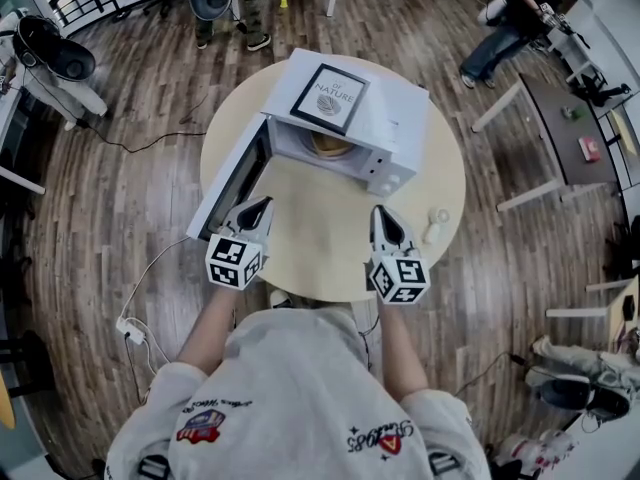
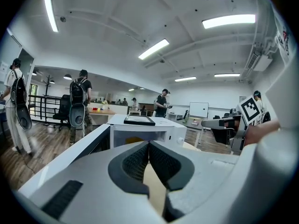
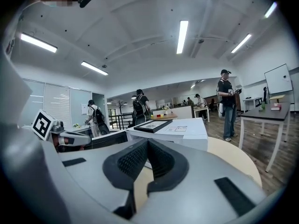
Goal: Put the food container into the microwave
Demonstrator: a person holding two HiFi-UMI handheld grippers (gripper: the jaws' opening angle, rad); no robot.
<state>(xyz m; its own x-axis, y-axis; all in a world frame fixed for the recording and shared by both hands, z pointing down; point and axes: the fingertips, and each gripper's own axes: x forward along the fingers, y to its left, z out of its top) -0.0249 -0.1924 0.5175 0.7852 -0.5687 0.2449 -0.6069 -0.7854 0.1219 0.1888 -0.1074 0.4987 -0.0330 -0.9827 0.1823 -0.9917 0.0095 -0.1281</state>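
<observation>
A white microwave [image 1: 372, 128] stands on the round table [image 1: 320, 258] with its door [image 1: 232, 181] swung open to the left. Inside it sits a yellowish food container [image 1: 330, 146], also glimpsed in the cavity as the container [image 2: 134, 139] in the left gripper view. My left gripper [image 1: 262, 204] hovers near the door's lower edge, shut and empty. My right gripper [image 1: 380, 211] hangs in front of the microwave's right end, shut with nothing held. In each gripper view the jaws meet, left gripper [image 2: 148, 146] and right gripper [image 3: 147, 143], both pointing at the microwave [image 3: 173, 129].
A framed picture [image 1: 328, 98] lies on top of the microwave. A small white object [image 1: 435, 226] sits at the table's right edge. A power strip [image 1: 130, 330] and cable lie on the floor at the left. People [image 1: 510, 18] and desks [image 1: 565, 118] are further off.
</observation>
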